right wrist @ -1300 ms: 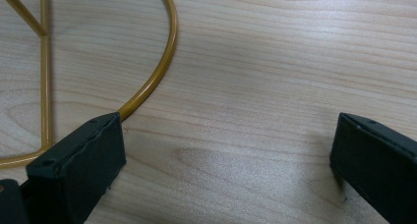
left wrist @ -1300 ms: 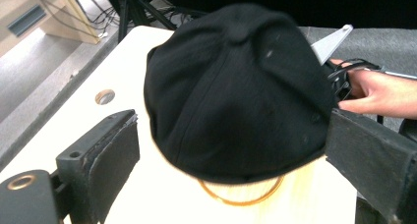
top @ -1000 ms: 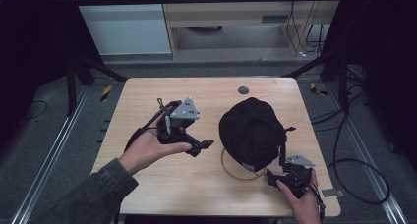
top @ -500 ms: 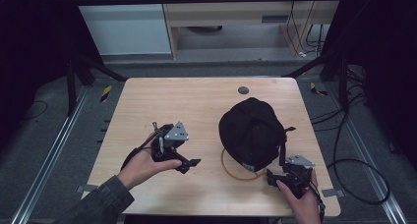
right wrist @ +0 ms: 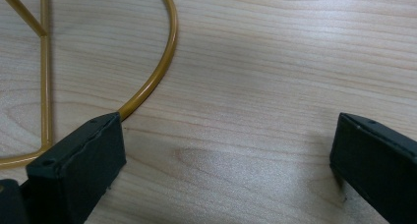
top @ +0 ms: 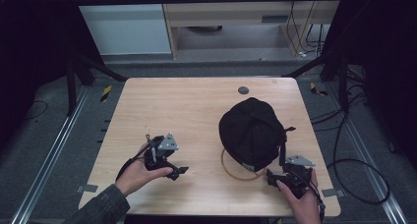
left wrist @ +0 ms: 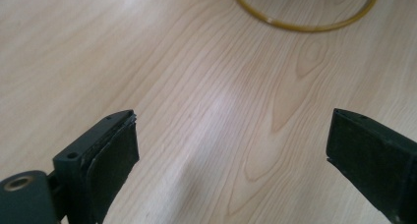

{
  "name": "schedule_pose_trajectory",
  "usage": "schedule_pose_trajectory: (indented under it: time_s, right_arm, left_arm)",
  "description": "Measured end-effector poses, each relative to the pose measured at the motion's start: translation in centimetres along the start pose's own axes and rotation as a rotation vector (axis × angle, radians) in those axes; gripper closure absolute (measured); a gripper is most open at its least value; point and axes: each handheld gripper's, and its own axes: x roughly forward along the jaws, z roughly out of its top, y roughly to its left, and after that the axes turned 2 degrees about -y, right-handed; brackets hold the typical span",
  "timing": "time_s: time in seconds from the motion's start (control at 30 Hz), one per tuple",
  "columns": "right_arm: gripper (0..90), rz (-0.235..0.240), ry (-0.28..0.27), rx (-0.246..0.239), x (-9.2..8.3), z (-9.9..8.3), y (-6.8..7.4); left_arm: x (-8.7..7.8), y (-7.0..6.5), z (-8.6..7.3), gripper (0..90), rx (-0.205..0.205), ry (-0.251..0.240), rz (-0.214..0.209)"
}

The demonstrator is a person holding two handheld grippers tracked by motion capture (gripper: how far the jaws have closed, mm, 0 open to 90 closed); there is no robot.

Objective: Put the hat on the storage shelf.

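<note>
On table (top: 196, 106), black cap (top: 252, 131)

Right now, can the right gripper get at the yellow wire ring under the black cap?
Probably yes: the right gripper is open over bare table, the yellow wire ring lies just beside one jaw, and nothing stands between them.

We find no legible text, label, brand, number or sign on any surface in these three views.

Cap (top: 252, 131) blocks right; left clear.
</note>
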Motion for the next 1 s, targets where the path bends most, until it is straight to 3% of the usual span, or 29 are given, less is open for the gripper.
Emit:
schedule_pose_trajectory:
  time_s: [0.13,0.4,1.0]
  right_arm:
    - [0.4,0.000,0.000,0.000,0.0,0.0,0.0]
    - [0.4,0.000,-0.001,0.000,0.0,0.0,0.0]
    - [0.4,0.000,-0.002,-0.001,0.0,0.0,0.0]
  left_arm:
    - [0.3,0.9,-1.9,5.2,-0.033,0.020,0.021]
    - [0.2,2.2,-4.2,5.2,-0.085,0.022,0.048]
    - [-0.4,3.5,-7.3,4.9,-0.144,0.010,0.089]
